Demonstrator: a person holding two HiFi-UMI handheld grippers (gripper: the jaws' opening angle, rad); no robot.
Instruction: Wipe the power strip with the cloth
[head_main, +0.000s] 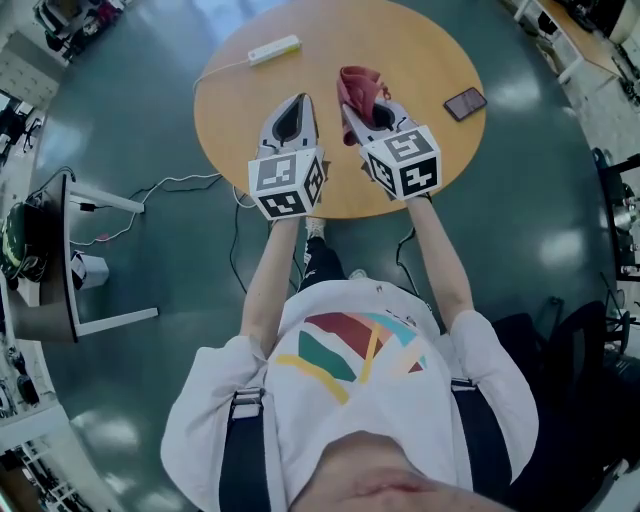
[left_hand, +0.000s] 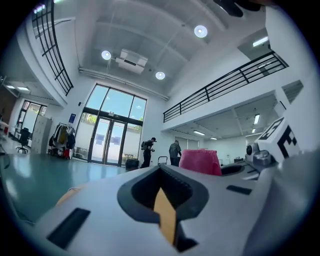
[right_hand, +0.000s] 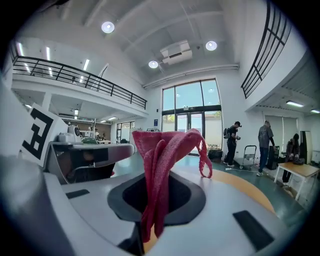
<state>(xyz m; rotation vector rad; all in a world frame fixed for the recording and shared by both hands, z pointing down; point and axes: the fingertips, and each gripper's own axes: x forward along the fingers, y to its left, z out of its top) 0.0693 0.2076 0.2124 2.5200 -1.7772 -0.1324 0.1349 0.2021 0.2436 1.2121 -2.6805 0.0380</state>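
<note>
The white power strip (head_main: 275, 50) lies at the far left edge of the round wooden table (head_main: 250, 110), and its cord runs off the rim. My right gripper (head_main: 366, 106) is shut on the red cloth (head_main: 357, 87), which bunches up out of the jaws above the table's middle. In the right gripper view the cloth (right_hand: 165, 155) is pinched between the jaws and rises out of my right gripper (right_hand: 159, 200). My left gripper (head_main: 297, 103) hovers beside it, shut and empty. The left gripper view shows its jaws (left_hand: 162, 172) closed, with the cloth (left_hand: 200, 161) off to the right.
A dark phone (head_main: 465, 102) lies at the table's right edge. White cables (head_main: 180, 185) trail over the floor to a side desk (head_main: 60, 270) at the left. Two people (right_hand: 247, 142) stand far off by the glass doors.
</note>
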